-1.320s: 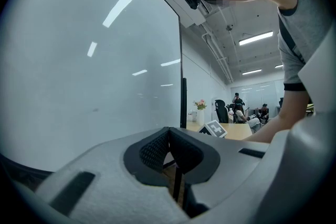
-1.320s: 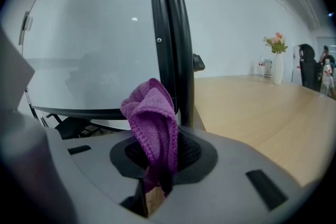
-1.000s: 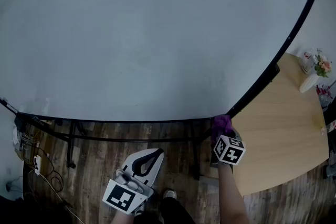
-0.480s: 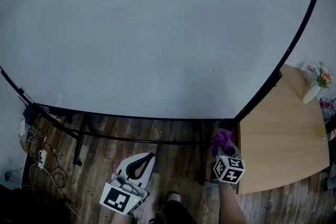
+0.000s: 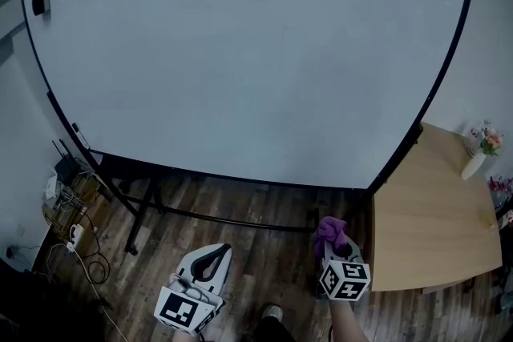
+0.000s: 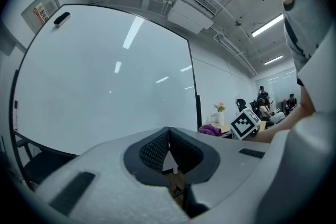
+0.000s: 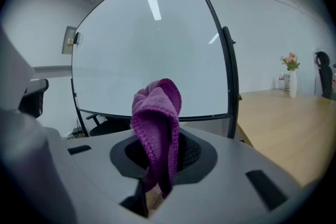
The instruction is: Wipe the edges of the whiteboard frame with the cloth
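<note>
"Two grippers low: the right gripper pinches the purple cloth, well short of the whiteboard frame; the left gripper hangs closed, empty."

"Risk: that loose fold could slip free once dragged along the edge, or snag at a corner."

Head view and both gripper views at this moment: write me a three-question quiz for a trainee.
1. True or false: the purple cloth is pressed against the whiteboard frame.
2. What is between the fingers of the left gripper? A. a marker B. nothing C. the cloth
3. Fill in: the vase of flowers stands on a ___ table to the right of the board.

Key: 1 false, the cloth is clear of the frame; 2 B; 3 wooden.
</note>
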